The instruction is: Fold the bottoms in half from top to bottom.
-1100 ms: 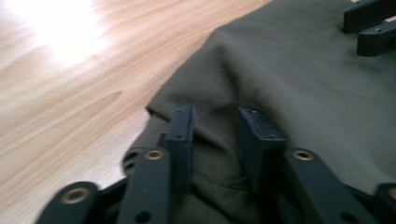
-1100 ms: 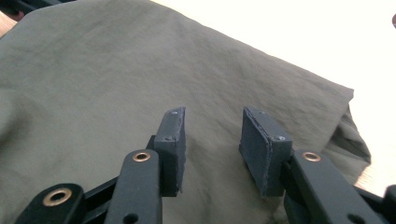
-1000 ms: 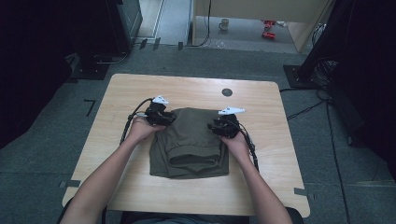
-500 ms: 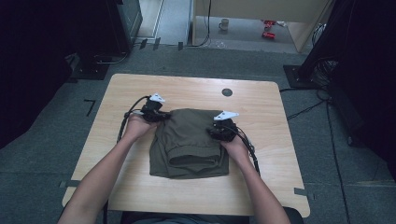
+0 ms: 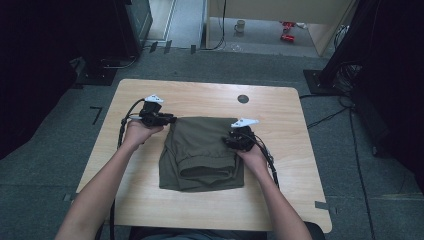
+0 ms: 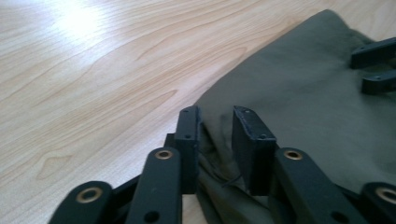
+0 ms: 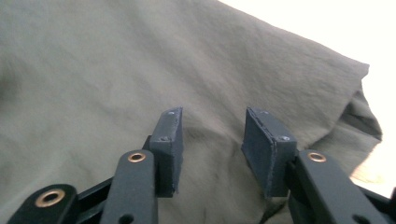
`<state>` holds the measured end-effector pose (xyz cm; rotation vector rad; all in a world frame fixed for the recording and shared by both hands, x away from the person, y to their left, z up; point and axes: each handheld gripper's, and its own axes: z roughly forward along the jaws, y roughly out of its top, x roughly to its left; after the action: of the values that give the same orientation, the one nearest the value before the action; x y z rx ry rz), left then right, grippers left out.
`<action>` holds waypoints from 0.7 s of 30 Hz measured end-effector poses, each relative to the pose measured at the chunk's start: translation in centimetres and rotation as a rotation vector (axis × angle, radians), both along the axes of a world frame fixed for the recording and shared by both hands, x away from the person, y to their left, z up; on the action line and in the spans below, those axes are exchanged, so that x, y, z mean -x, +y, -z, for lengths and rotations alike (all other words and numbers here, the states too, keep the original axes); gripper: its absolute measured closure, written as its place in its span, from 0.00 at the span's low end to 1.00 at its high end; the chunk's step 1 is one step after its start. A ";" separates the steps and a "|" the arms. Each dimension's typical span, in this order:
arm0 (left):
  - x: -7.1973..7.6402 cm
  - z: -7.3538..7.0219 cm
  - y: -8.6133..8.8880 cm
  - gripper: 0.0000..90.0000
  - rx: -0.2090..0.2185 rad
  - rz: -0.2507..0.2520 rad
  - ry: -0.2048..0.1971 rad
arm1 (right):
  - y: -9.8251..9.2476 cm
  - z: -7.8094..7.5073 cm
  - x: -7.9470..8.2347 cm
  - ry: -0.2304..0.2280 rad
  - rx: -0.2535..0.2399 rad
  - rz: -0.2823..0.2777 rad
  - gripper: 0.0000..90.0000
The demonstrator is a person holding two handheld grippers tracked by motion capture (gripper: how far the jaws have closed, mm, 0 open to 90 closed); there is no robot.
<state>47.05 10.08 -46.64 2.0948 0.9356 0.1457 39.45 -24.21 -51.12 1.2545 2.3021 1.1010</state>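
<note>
A folded olive-green garment (image 5: 202, 152) lies flat near the middle of the light wooden table (image 5: 150, 205), its folded layers stacked toward the person's side at 6 o'clock.

The left gripper (image 5: 170, 119) sits at the garment's far left corner, about 10 o'clock from the cloth's centre, pointing toward 3 o'clock. In the left gripper view its jaws stand a little apart, with the gripper (image 6: 215, 133) straddling the cloth's edge (image 6: 299, 93); a fold of fabric lies in the narrow gap between the pads. These jaws have just been opening again after closing tight, and the pads do not clearly press the fabric now, so the cloth looks loosely straddled rather than pinched. Bare table (image 6: 93, 70) spreads to the 9 o'clock side of that view, and the other gripper's black jaw tips (image 6: 376, 67) rest on the cloth at about 2 o'clock.

The right gripper (image 5: 231, 141) rests on the garment's right edge, at about 3 o'clock from the cloth's centre, pointing toward 9 o'clock. In the right gripper view the gripper (image 7: 212, 140) has a moderate gap between its pads, and both hang just above the flat, lightly creased fabric (image 7: 116, 70). No fold rises between them, so this claw is parted and grips nothing.

The person's forearms (image 5: 95, 200) enter from 6 o'clock. A dark round spot (image 5: 243, 99) marks the table's far side at 12 o'clock.
</note>
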 end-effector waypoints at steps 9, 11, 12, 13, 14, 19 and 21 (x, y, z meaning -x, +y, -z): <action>3.7 -1.5 -1.0 0.84 0.046 0.075 -0.013 | 0.1 -2.9 2.4 -0.008 -0.058 0.002 0.71; 4.6 -1.6 -1.2 0.86 0.047 0.086 -0.012 | 0.2 -3.2 3.0 -0.007 -0.060 -0.007 0.71; 5.1 -1.7 -1.3 0.86 0.045 0.092 -0.014 | 0.3 -3.4 3.3 -0.003 -0.062 -0.011 0.71; 5.6 -1.8 -1.5 0.86 0.043 0.104 -0.021 | 0.4 -3.6 3.6 0.005 -0.066 -0.015 0.71; 6.1 -1.9 -1.7 0.86 0.043 0.115 -0.022 | 0.4 -3.8 4.0 -0.003 -0.069 -0.023 0.72; 8.1 -2.2 -2.5 0.86 0.044 0.171 -0.036 | 0.6 -3.9 5.6 -0.005 -0.074 -0.050 0.72; 9.0 -2.2 -2.7 0.86 0.038 0.182 -0.038 | 0.6 -3.7 6.2 -0.013 -0.078 -0.061 0.72</action>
<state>38.08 7.34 -44.40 2.1226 0.7159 0.0724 33.22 -23.64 -47.39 1.2088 2.3224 1.2273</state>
